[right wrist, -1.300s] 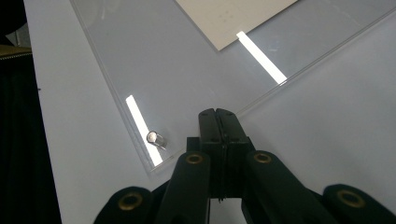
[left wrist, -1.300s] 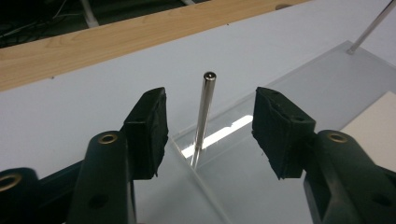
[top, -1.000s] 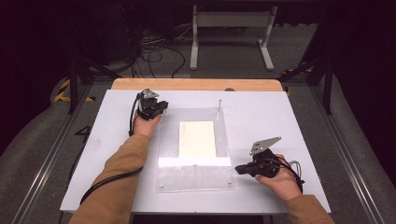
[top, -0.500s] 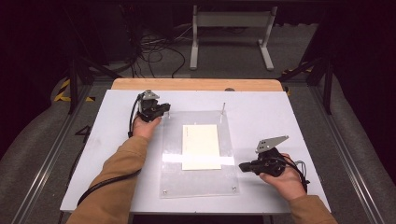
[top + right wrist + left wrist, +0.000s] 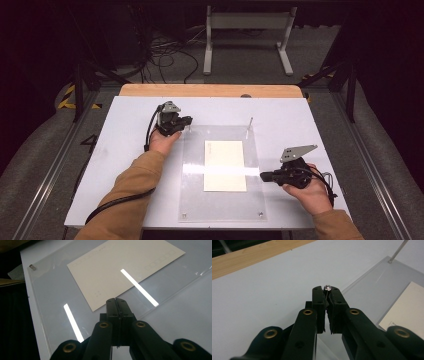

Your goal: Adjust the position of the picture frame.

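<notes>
**Operator:** Nearest my side of the table [image 5: 125, 200], the two front corner studs [image 5: 260, 214] sit in the clear acrylic sheet [image 5: 222, 200], which lies flat over the cream card [image 5: 225, 165]. My right gripper [image 5: 264, 176] rests at the sheet's right edge with its jaws pressed together; I see nothing between them in the right gripper view.

**Observer:** And farther back?

**Operator:** At the far left corner, my left gripper [image 5: 325, 293] is clamped on a thin metal pin [image 5: 327, 287], with its shiny head showing just above the tips. A second pin [image 5: 249, 123] stands upright at the far right corner.

**Observer:** So where does that leave you?

**Operator:** My judgement: card placed, cover laid down, front corners fastened. Both rear pins stand proud, so those two corners are probably left. Whether the left pin is going in or coming out, I can't tell.
</notes>
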A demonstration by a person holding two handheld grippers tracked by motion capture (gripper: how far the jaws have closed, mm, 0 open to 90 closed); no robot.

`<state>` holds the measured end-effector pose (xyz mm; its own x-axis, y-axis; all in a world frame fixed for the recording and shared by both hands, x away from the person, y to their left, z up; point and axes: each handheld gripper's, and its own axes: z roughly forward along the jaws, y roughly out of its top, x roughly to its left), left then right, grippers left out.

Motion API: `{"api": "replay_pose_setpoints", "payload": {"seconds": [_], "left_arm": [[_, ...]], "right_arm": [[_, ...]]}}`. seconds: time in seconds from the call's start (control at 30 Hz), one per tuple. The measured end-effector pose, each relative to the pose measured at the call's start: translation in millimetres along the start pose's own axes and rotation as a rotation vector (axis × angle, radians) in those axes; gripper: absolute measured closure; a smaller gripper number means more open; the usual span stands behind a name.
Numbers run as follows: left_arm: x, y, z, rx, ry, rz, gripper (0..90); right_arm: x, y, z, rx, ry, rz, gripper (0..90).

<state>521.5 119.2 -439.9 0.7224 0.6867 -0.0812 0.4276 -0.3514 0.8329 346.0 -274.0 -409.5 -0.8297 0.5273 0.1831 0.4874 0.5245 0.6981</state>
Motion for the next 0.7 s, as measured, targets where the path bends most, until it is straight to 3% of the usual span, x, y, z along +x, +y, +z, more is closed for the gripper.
{"api": "replay_pose_setpoints", "payload": {"seconds": [0.27, 0.37, 0.4, 0.53, 0.63, 0.67, 0.7], "left_arm": [[-15.1, 1.8, 6.8, 0.01, -0.044, 0.037, 84.5], [-12.6, 0.6, 7.5, 0.005, -0.058, 0.011, 83.6], [-11.7, 0.8, 6.9, 0.002, -0.049, 0.019, 82.4], [-16.9, 0.0, -3.0, -0.003, -0.027, 0.041, 70.8], [-19.2, -2.3, -16.2, -0.013, -0.024, 0.054, 67.5], [-21.0, -5.9, -28.0, -0.019, -0.003, 0.074, 66.4], [-21.0, -5.9, -28.0, -0.019, -0.003, 0.074, 64.7]], "right_arm": [[-0.3, -0.1, -1.2, -0.007, -0.004, -0.002, 89.1], [-1.4, -0.6, -2.7, -0.018, -0.012, -0.002, 87.2], [-2.3, -0.6, -3.2, -0.024, -0.02, -0.005, 85.9], [-6.4, -0.3, -4.3, -0.045, -0.054, -0.005, 80.9], [-18.0, -2.0, -5.6, -0.073, -0.123, 0.004, 70.1], [-21.9, -1.8, -6.0, -0.081, -0.137, 0.005, 68.6], [-21.9, -1.8, -6.0, -0.081, -0.137, 0.005, 68.6]]}}
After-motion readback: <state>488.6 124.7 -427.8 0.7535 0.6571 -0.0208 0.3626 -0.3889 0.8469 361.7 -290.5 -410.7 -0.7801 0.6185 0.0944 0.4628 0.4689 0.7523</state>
